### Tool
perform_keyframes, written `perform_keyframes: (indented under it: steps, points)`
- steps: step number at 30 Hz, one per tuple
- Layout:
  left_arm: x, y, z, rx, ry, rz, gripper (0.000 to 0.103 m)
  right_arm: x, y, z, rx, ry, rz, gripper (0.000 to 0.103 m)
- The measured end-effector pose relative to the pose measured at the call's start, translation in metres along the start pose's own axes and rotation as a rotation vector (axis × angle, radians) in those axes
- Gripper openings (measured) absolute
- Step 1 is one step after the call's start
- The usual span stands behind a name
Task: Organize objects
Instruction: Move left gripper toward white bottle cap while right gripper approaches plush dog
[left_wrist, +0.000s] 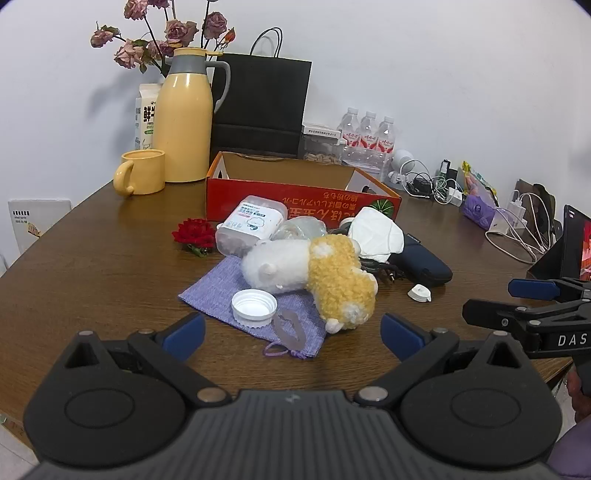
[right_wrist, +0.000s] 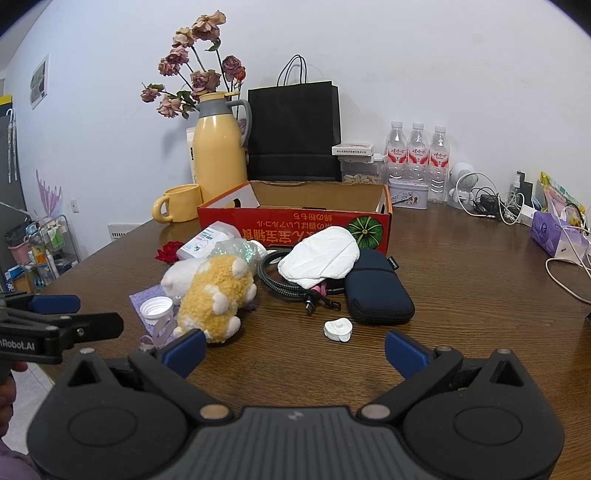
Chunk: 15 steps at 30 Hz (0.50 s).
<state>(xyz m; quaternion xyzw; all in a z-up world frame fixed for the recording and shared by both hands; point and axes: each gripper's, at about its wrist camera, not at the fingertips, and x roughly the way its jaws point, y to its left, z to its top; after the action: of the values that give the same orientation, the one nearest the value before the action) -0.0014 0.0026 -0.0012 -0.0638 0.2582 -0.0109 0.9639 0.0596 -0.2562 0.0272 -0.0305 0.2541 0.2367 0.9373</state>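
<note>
A pile lies on the brown table (left_wrist: 92, 266) in front of an open red cardboard box (left_wrist: 295, 195) (right_wrist: 295, 225). It holds a white-and-yellow plush toy (left_wrist: 314, 273) (right_wrist: 216, 295), a purple cloth pouch (left_wrist: 221, 284), a white jar lid (left_wrist: 254, 306) (right_wrist: 156, 305), a clear tissue pack (left_wrist: 255, 221), a red rose head (left_wrist: 194, 232), a white mask (left_wrist: 375, 232) (right_wrist: 319, 256), a navy case (left_wrist: 424, 264) (right_wrist: 376, 291), a braided cable (right_wrist: 284, 284) and a small white cap (left_wrist: 419, 292) (right_wrist: 337, 328). My left gripper (left_wrist: 293, 334) is open, short of the pouch. My right gripper (right_wrist: 295, 350) is open, near the cap.
Behind the box stand a yellow thermos (left_wrist: 184, 118), a yellow mug (left_wrist: 142, 171), dried roses (left_wrist: 162, 33), a black paper bag (left_wrist: 262, 103) and three water bottles (left_wrist: 365, 133). Chargers and cables (left_wrist: 517, 221) crowd the right side. The other gripper shows at each view's edge.
</note>
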Motion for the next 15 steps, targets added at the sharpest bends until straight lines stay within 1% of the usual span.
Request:
perform_keyframes:
  steps: [15]
  points:
    - [0.0023, 0.0029, -0.0046, -0.008, 0.003, -0.001, 0.103, 0.0016, 0.0008, -0.0008, -0.001, 0.002, 0.0, 0.103]
